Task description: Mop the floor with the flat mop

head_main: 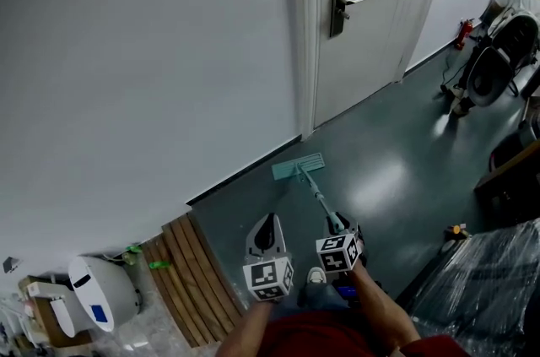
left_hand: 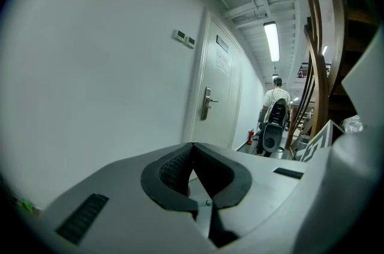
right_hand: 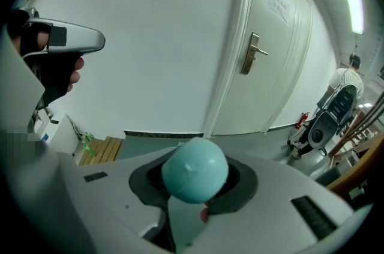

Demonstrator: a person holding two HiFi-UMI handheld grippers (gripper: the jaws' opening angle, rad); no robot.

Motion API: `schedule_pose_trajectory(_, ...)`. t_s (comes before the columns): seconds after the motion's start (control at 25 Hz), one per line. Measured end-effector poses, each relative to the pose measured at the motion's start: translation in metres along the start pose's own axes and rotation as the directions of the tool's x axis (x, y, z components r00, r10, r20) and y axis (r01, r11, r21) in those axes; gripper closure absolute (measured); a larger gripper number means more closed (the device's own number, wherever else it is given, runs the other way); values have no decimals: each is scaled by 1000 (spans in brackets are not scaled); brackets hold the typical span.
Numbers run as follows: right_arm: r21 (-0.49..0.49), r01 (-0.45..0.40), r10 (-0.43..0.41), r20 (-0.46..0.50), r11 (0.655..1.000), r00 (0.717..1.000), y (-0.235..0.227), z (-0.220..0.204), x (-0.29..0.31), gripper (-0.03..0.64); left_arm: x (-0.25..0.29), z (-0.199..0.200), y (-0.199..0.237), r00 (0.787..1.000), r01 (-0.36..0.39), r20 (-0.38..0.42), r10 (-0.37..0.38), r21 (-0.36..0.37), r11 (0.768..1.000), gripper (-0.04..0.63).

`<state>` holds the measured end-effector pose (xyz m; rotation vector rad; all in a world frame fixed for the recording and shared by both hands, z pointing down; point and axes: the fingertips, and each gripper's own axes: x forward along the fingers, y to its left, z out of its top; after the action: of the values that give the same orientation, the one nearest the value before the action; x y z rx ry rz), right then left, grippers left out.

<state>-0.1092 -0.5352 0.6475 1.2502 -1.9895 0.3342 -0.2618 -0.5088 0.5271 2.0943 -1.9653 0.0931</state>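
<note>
Dark floor (head_main: 396,161) under flat mop (head_main: 298,167)

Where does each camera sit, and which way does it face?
Head view: on the person's head, looking steeply down at the grey-green floor and teal flat mop; forearms, left gripper and right gripper show.
Left gripper view: on the left gripper, facing along the white wall; its shut, empty fingers show.
Right gripper view: on the right gripper, facing that wall; fingers clamp the mop's rounded handle end.
Shared: the white door with metal lever.

Corridor on my feed: plain white wall (head_main: 126,51), white door (head_main: 371,35) w/ lever handle (head_main: 342,2), shiny dark grey floor (head_main: 396,170), wood slats (head_main: 190,279) btm left, strip light (left_hand: 271,41) lit overhead.
</note>
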Motion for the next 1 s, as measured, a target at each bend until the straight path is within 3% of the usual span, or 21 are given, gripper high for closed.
schedule_pose_trajectory(1.0,21,57,-56,-68,998,996,64,-18,-12,502,-50,-36,56,997,59,-54,-62,-63,996,581)
